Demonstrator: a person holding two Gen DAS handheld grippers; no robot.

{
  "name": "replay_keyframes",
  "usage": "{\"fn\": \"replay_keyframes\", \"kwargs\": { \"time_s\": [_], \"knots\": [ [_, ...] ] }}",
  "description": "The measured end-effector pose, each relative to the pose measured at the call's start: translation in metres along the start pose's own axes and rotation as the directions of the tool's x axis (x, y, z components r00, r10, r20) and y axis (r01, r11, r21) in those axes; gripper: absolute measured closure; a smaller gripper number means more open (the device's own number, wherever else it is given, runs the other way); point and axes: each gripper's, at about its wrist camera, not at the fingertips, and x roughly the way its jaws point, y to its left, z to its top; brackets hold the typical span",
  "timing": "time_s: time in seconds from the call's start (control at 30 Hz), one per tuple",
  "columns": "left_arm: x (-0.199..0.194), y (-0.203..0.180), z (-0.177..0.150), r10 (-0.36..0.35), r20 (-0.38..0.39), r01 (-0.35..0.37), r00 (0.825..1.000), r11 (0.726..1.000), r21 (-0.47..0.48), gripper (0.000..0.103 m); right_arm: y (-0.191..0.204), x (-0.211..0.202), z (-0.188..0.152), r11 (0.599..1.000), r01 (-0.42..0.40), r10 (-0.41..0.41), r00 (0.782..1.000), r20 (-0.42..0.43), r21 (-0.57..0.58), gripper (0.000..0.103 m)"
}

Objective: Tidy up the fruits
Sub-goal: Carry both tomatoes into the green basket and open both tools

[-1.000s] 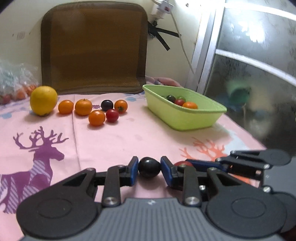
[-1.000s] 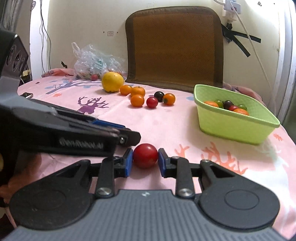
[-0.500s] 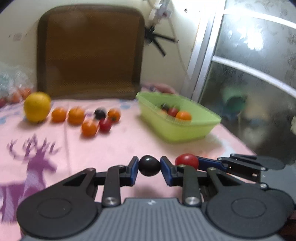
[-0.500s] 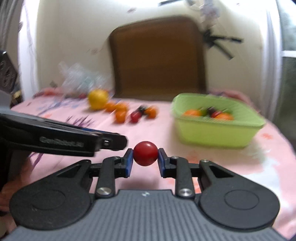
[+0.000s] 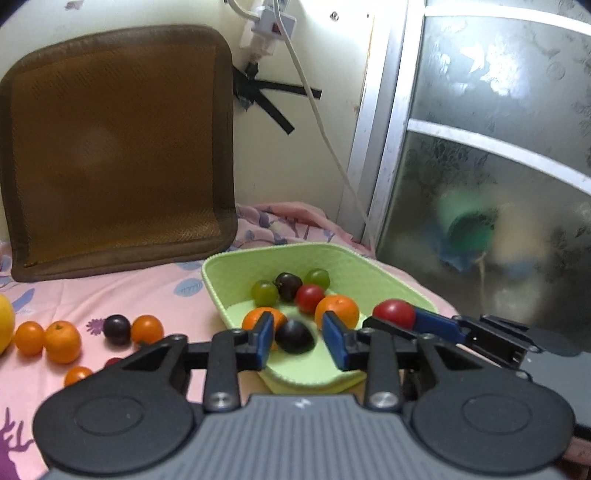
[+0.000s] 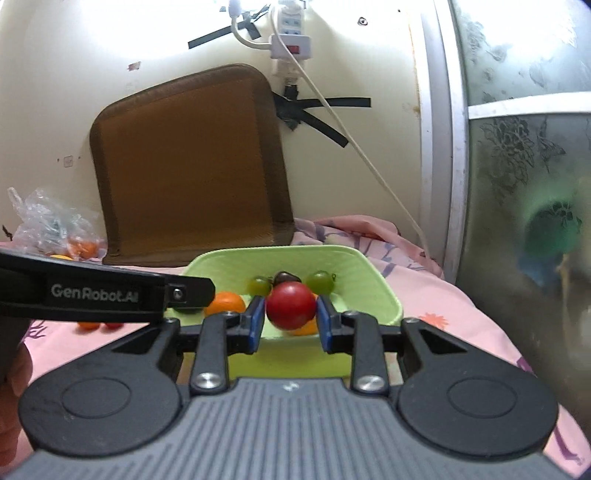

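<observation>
A square brown woven cushion (image 5: 114, 147) leaned upright against the cream wall (image 5: 314, 48), its lower edge on the pink printed cloth (image 5: 147, 291). A white power strip (image 6: 290, 35) hung above it, with a white cord (image 5: 325, 140) trailing down past crossed strips of black tape (image 5: 273, 99). A frosted glass door in a pale frame (image 5: 491, 147) stood to the right.

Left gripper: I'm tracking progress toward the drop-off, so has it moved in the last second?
Yes. The left gripper has moved forward over the green basket, jaws now open around the dark tomato.
</observation>
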Motion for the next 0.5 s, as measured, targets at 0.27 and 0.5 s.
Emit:
{"fn": "replay_keyframes", "kwargs": {
  "time_s": [0.27,0.5],
  "knots": [
    [-0.003,0.009,0.001,0.019,0.038,-0.018,0.999,0.999,-0.032,0.06,-0.014,-0.003,0.002,0.997,-0.016,0.014,0.999,0.033,0.074,0.057],
    [-0.038,0.078,-0.02,0.194,0.03,-0.187,0.981,0.971,-0.152,0.06,-0.031,-0.003,0.003,0.982,-0.015,0.007,0.999,0.044,0.19,0.057]
  ]
}}
